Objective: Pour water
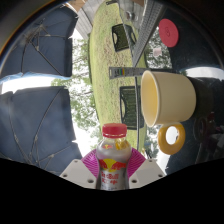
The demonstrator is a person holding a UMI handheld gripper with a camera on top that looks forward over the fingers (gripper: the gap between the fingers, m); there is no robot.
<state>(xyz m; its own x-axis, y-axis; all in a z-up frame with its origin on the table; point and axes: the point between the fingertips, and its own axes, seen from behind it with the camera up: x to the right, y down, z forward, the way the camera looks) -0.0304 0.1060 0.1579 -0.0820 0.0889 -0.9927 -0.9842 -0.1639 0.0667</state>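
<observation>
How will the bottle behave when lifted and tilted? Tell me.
The bottle is tall and narrow, so it probably tips easily if nudged. Its glossy label looks slippery, though the pink pads flank it. It seems small, likely light. The cap looks on, so pouring toward the cup would fail.

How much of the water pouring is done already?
Done: the bottle is picked up, with the hand-held gripper shut on it. In hand: it sits upright between the fingers, near the yellow cup, which lies tipped with its mouth facing the bottle. Left: the bottle's red cap appears to be on, no water is seen flowing, so the pour itself has not started.
</observation>
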